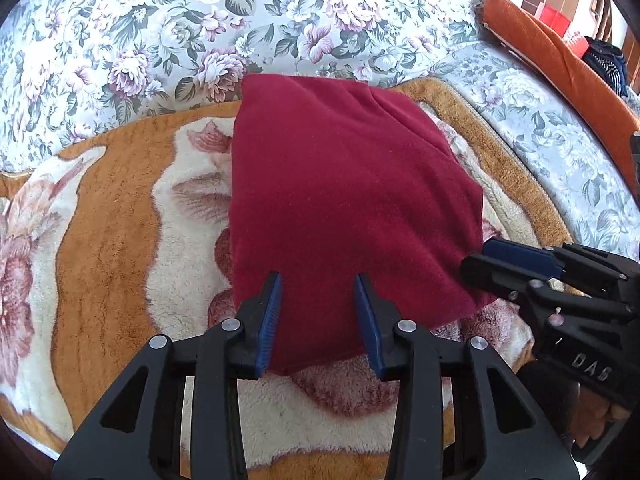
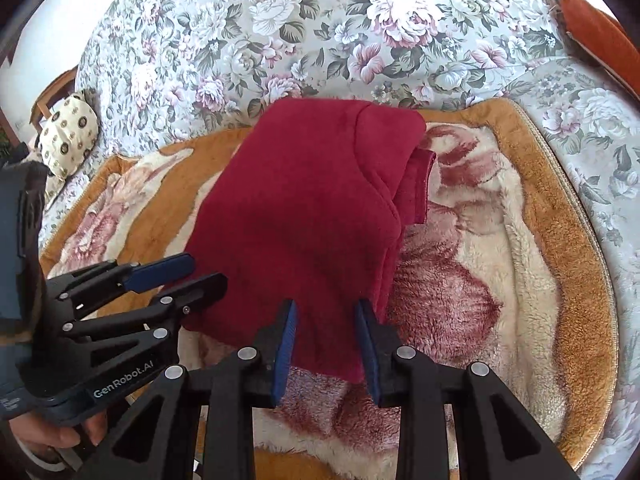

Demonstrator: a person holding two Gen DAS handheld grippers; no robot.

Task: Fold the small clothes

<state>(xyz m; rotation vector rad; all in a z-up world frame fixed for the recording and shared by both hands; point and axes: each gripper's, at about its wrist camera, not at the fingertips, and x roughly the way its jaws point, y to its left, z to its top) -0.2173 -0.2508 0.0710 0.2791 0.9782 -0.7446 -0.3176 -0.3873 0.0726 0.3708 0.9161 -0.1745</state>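
While folded on a plush orange-and-cream blanket (image 1: pixel 100 240), a dark red fleece garment (image 1: pixel 344 200) is seen
Both the left hand-held gripper (image 1: pixel 318 316) and right hand-held gripper (image 2: pixel 326 344) are released, straddling its near edge

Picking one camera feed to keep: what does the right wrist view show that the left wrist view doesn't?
Only the right wrist view shows the tucked cuff and a spotted cushion. Only the left wrist view shows red things behind the orange cushion. Both show the folded red garment on the fleece blanket, with both grippers at its near edge.
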